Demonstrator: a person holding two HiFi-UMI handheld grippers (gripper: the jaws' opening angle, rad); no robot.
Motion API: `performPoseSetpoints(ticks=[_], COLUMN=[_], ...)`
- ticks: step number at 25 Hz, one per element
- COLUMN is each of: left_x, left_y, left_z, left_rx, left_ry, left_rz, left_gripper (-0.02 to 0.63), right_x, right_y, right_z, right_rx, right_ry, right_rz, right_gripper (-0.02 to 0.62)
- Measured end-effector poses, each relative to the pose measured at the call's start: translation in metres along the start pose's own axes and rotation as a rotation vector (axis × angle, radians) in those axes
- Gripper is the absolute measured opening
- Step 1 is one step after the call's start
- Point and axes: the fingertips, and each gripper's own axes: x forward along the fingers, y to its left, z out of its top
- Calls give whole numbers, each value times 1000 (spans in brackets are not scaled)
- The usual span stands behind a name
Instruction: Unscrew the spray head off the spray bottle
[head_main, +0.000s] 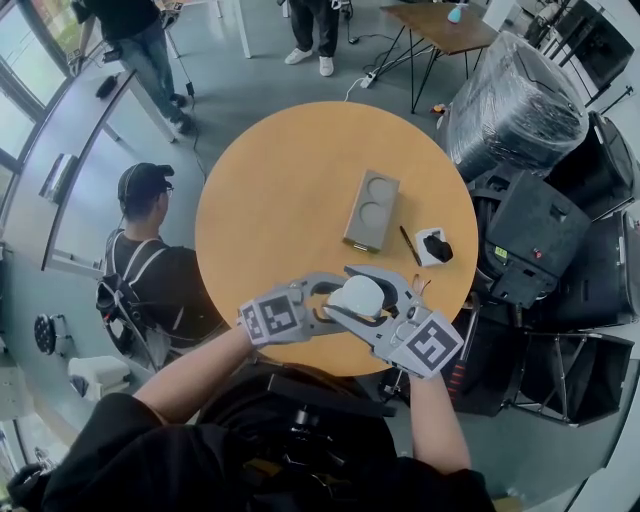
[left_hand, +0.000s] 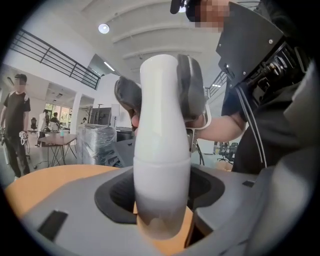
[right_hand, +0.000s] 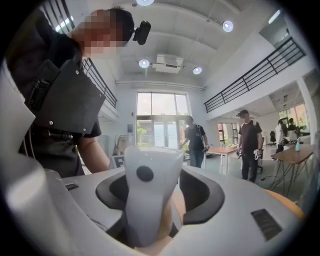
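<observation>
I hold a white spray bottle (head_main: 358, 296) lying sideways in the air over the near edge of the round wooden table (head_main: 280, 190). My left gripper (head_main: 324, 301) comes in from the left, shut on the bottle's body (left_hand: 162, 150), whose base points at its camera. My right gripper (head_main: 350, 290) comes from the right. Its jaws stand around the white spray head (right_hand: 150, 185), with dark gaps showing beside the head. In the left gripper view a right-gripper pad (left_hand: 193, 85) sits beside the bottle's top.
On the table lie a tan box with two round recesses (head_main: 372, 210), a dark pen (head_main: 410, 245) and a small white holder with a black piece (head_main: 433, 246). A person with a cap (head_main: 150, 250) stands at the table's left. Wrapped and black equipment (head_main: 515, 100) crowds the right.
</observation>
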Motion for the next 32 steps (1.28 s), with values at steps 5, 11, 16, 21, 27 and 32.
performPoseSetpoints(ticks=[5,11,16,21,27,32], left_x=[-4,-9,0,9,12,7], left_y=[25,45,61,60,55,45], left_z=[6,18,24,30,31,34], left_rx=[-80,-116,-126,-73,-89,-67], left_ry=[-78,-122,-108,-77,-99,-118], left_rz=[131,240,368,446,451,367], left_gripper=[305,305,305,305,305,304], right_x=[-16,-25,-15,-11,-7,-3], right_y=[-29,-47,-58,-68,-61,-46], right_z=[5,3,-4,-5,-5,1], right_rx=[21,86,113,127,120,73], right_ry=[-65,-98,-71,-64,-61,-65], right_rz=[-157,-284,-387,-464,-426,-329], right_gripper=[351,351,351,347,249,244])
